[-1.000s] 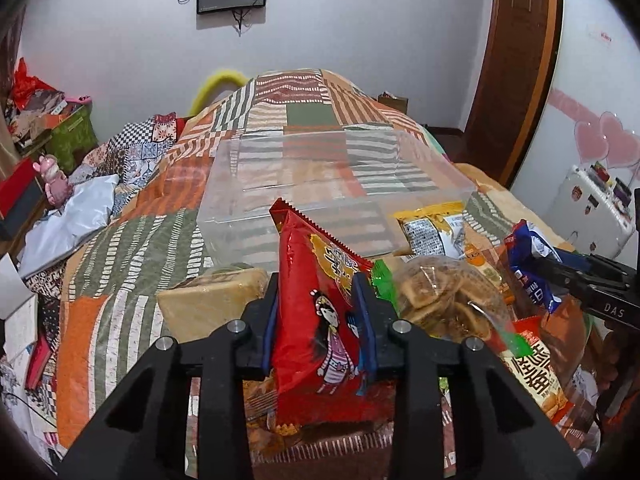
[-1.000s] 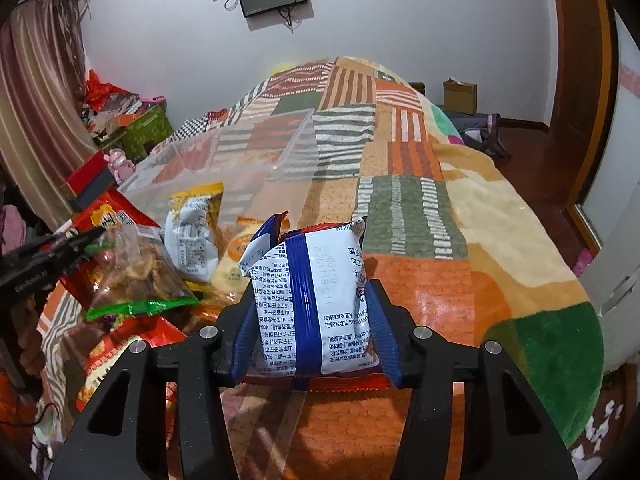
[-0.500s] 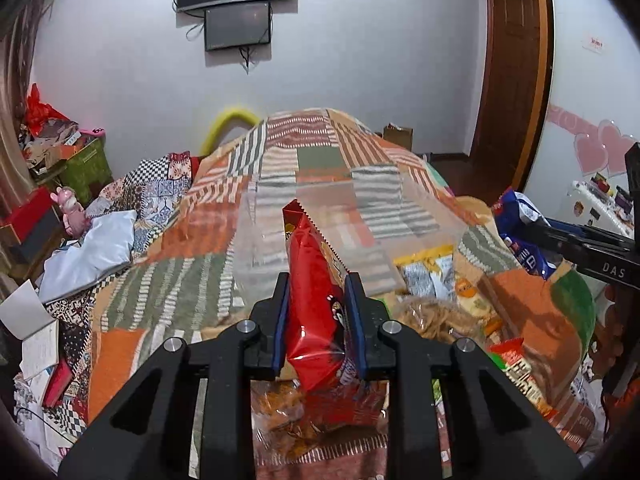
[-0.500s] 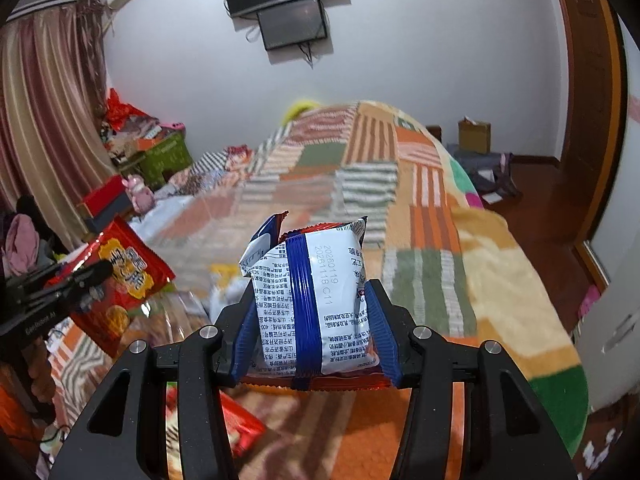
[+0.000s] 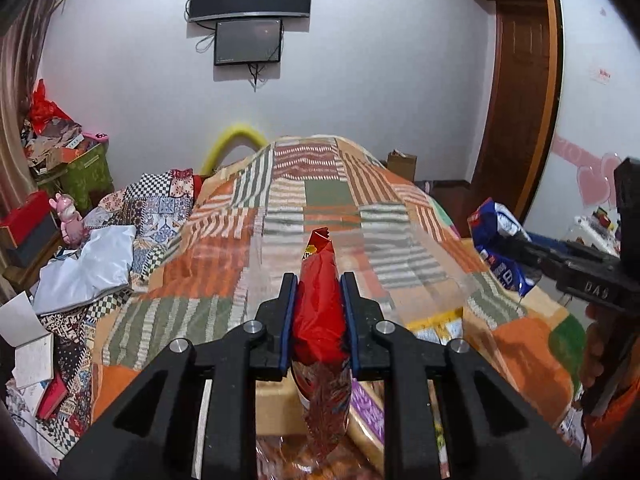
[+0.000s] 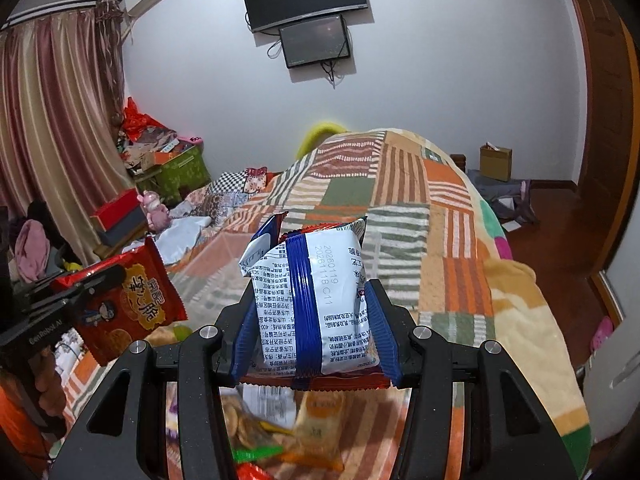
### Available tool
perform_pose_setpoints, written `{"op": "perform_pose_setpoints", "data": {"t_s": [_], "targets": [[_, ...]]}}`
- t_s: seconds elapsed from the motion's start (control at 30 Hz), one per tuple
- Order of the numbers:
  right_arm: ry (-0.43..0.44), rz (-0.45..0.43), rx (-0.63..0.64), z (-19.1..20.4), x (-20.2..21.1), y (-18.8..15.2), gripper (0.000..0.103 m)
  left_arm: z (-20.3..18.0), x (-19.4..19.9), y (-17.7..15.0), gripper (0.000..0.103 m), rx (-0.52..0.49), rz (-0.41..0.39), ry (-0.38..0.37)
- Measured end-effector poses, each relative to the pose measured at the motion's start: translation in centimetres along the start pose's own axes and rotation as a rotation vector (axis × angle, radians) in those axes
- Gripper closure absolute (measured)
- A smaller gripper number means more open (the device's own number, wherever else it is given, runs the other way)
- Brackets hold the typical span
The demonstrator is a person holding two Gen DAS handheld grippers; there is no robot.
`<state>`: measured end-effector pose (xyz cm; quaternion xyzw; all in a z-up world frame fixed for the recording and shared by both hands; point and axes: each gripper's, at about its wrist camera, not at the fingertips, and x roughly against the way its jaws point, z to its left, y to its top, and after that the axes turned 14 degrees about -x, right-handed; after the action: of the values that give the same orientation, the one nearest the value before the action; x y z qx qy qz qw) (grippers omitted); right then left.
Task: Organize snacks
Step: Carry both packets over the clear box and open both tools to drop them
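Observation:
My left gripper (image 5: 318, 320) is shut on a red snack bag (image 5: 318, 308), held edge-on above the bed; the bag also shows at the left of the right wrist view (image 6: 128, 304). My right gripper (image 6: 312, 320) is shut on a white and blue snack pack (image 6: 316, 300), also seen at the right of the left wrist view (image 5: 500, 248). A clear plastic bin (image 5: 352, 256) lies on the patchwork bedspread ahead of both grippers. Loose snacks (image 6: 272, 432) lie below the grippers, partly hidden.
The patchwork bedspread (image 5: 224, 264) stretches toward the far wall. Clutter, a green box (image 5: 86, 172) and a pink toy (image 5: 70, 216) stand at the left. A wooden door (image 5: 516, 92) is at the right. A cardboard box (image 6: 496, 162) sits on the floor.
Both grippers have lifted with their packs, so the snack pile has dropped low in view. The red bag now shows edge-on. Both grips are unchanged.

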<state>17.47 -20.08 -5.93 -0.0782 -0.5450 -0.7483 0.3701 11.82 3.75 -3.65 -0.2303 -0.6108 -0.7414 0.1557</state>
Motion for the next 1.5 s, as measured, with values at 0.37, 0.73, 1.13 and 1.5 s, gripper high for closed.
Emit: {"op": "perform_pose_setpoints", "data": {"t_s": [0.37,0.73,1.13,1.5], "targets": [[-0.021,0.025,0.043,1.1,-3.6,2.0,0.056,2.2,-4.6,3.2,0.082,0.045,-0.013,0.012],[-0.058,0.125,0.096,1.6,-8.8,2.2,0.056,2.8,-11.4,2.9,0.082,0.048,0.073,0.017],[-0.096,0.279,0.155,1.8,-13.3,0.8,0.056,1.5,-15.3,1.9,0.082,0.013,0.195,-0.042],[-0.124,0.354,0.184,2.1,-14.4,-0.1,0.055,2.4,-15.9,1.2,0.081,0.051,0.277,-0.025]]}}
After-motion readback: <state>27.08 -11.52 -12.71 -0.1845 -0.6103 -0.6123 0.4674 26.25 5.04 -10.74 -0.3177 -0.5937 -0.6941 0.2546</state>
